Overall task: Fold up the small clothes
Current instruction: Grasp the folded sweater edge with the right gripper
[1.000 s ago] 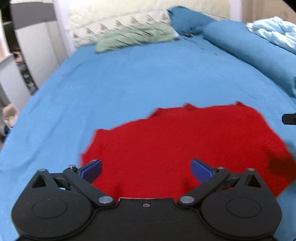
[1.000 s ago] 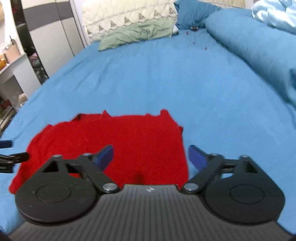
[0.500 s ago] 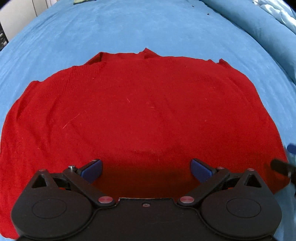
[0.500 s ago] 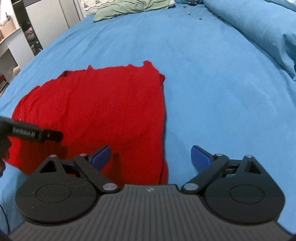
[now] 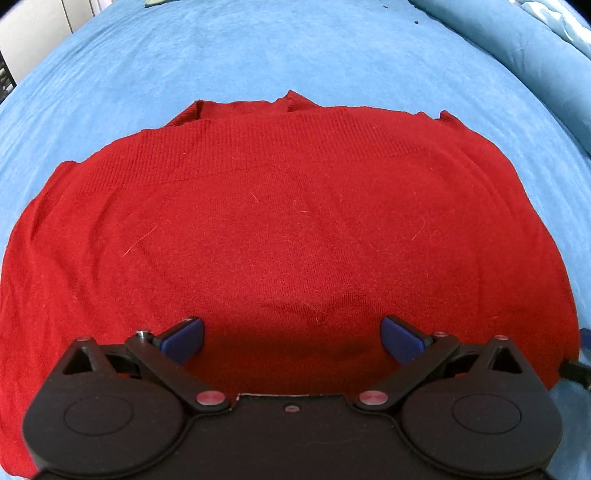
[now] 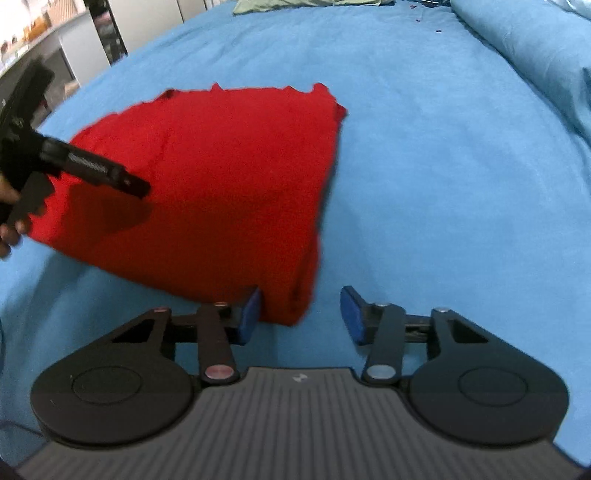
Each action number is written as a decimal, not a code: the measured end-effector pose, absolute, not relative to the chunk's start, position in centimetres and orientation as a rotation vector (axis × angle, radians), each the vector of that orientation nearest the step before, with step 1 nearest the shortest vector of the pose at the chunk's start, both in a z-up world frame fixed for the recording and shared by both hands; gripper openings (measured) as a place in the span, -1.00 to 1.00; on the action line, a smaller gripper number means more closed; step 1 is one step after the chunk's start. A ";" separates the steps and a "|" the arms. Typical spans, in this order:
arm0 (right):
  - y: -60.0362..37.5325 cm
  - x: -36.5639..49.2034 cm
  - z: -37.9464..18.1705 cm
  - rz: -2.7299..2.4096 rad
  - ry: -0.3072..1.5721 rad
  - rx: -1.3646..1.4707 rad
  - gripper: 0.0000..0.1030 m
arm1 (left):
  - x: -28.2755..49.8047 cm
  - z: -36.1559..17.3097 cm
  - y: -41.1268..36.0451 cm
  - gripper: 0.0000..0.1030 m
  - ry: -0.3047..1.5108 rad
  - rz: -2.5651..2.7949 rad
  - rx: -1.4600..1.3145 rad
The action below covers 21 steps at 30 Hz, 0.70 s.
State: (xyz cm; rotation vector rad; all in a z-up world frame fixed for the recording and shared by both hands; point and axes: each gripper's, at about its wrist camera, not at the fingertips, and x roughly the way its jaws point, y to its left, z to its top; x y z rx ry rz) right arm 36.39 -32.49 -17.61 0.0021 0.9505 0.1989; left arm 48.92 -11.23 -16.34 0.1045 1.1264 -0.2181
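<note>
A red knitted garment (image 5: 288, 229) lies flat on the blue bed sheet (image 5: 258, 48). My left gripper (image 5: 291, 338) is open low over its near edge, blue pads wide apart. In the right wrist view the garment (image 6: 221, 177) lies left of centre. My right gripper (image 6: 301, 314) is open at its near right corner, the corner sitting between the pads. The left gripper's black body (image 6: 74, 166) reaches in from the left over the garment.
A blue duvet roll (image 6: 535, 59) runs along the right side of the bed. A green cloth (image 6: 295, 4) lies at the far end. Grey and white furniture (image 6: 55, 48) stands past the bed's left edge.
Both grippers have dropped and moved closer to the red garment. The right gripper has shifted to its near right corner and its jaws have narrowed somewhat.
</note>
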 end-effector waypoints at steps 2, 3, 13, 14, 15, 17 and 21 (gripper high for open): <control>-33.6 36.4 -17.3 0.198 0.965 0.045 0.16 | 48.9 -16.3 -11.1 1.00 1.127 -0.223 0.105; -33.8 36.5 -17.0 0.210 0.964 0.060 0.16 | 48.9 -16.3 -11.1 1.00 1.129 -0.225 0.105; -33.0 41.9 -17.3 0.190 0.923 0.234 0.29 | 50.0 -14.9 -9.2 1.00 1.107 -0.160 0.049; -33.0 42.3 -18.0 0.177 0.940 0.251 0.29 | 50.2 -15.4 -8.9 1.00 1.129 -0.155 0.037; -33.1 42.3 -18.4 0.170 0.940 0.269 0.31 | 50.4 -16.0 -8.7 1.00 1.146 -0.156 0.032; -33.2 42.0 -18.7 0.158 0.916 0.292 0.32 | 50.2 -16.5 -8.8 1.00 1.130 -0.168 0.054; -32.7 42.1 -18.5 0.181 0.936 0.310 -0.27 | 50.4 -16.8 -9.1 1.00 1.135 -0.154 0.056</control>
